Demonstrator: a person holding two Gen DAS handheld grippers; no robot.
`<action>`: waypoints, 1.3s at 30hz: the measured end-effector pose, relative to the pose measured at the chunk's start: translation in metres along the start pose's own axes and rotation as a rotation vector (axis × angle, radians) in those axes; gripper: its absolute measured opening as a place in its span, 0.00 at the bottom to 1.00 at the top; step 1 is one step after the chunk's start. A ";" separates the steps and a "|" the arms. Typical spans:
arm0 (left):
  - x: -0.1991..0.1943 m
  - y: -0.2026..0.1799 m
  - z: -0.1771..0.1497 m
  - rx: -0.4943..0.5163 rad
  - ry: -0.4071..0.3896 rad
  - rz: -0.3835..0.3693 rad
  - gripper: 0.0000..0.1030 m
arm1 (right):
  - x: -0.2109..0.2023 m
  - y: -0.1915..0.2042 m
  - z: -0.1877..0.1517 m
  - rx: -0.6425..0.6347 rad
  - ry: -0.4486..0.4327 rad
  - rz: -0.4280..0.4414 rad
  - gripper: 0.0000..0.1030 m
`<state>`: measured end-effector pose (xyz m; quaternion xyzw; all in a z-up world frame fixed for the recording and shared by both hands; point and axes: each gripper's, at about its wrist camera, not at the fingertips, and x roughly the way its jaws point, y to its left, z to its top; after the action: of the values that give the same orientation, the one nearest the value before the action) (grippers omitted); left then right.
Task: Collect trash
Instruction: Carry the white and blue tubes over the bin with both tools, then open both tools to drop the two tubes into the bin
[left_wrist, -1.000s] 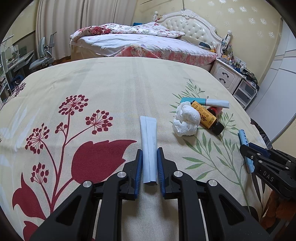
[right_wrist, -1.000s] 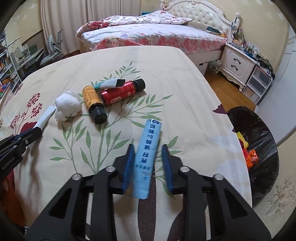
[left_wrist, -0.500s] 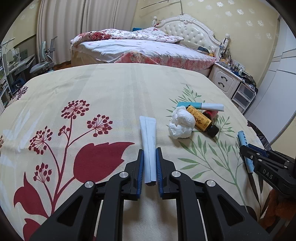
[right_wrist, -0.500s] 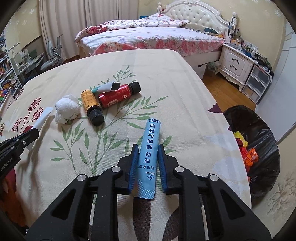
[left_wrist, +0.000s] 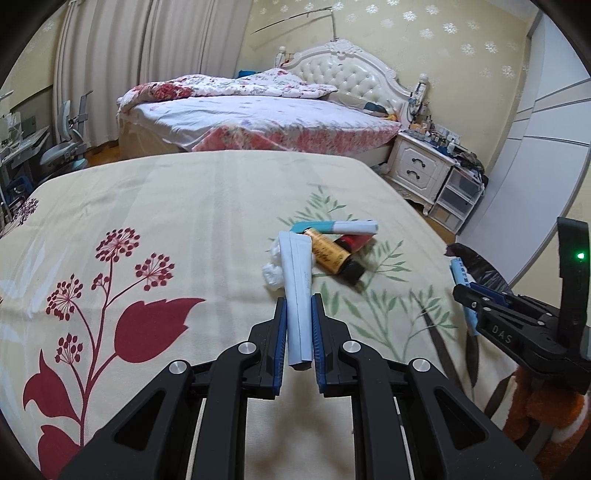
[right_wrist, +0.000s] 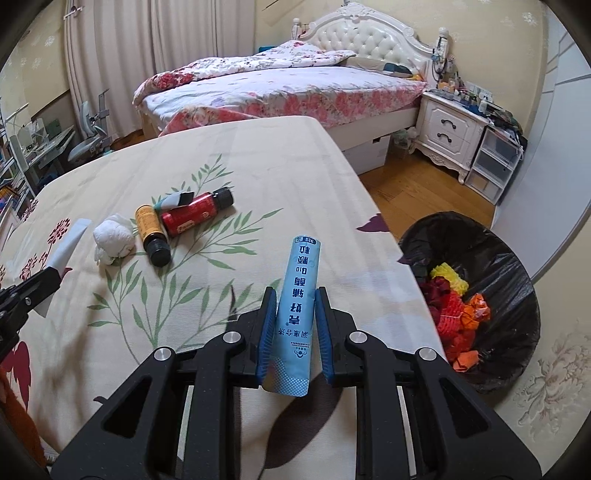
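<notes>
While we look along our right gripper (right_wrist: 293, 328), we see its two blue pads squeezed tight on a long light-blue foil packet with dark writing (right_wrist: 298, 306). That packet is lifted off the cloth, and its long side points straight ahead, the same way the fingers point.

Our left gripper (left_wrist: 298, 334) is squeezed shut too. It holds a long pale blue-white flat packet (left_wrist: 297, 291), also pointing straight ahead and up off the cloth.

Out past the tools lies the cream tablecloth with red flowers and green leaves (right_wrist: 207, 155). More trash waits on it in a little pile: a crumpled white tissue ball (right_wrist: 112, 238), a small brown bottle with an orange label (right_wrist: 149, 232), a small red bottle with a black cap (right_wrist: 195, 214), and a teal and white tube (left_wrist: 338, 227).

The round bin with a black bag (right_wrist: 480, 254) sits on the floor, off the right edge of the table. It is to the right of our right gripper, so we think that hand is nearer and should swing over first and let go. Our left hand has farther to go, across the table.
</notes>
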<state>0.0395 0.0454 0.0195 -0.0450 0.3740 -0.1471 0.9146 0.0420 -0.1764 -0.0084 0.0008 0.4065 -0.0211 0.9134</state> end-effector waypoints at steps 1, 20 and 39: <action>-0.001 -0.003 0.000 0.003 -0.005 -0.005 0.13 | -0.001 -0.003 0.000 0.005 -0.003 -0.004 0.20; 0.040 -0.117 0.025 0.170 -0.024 -0.169 0.13 | -0.012 -0.101 0.006 0.167 -0.072 -0.185 0.20; 0.102 -0.232 0.034 0.337 0.010 -0.281 0.13 | 0.021 -0.176 0.002 0.301 -0.036 -0.337 0.21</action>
<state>0.0778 -0.2079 0.0200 0.0575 0.3389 -0.3336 0.8778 0.0507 -0.3532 -0.0204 0.0686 0.3767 -0.2338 0.8937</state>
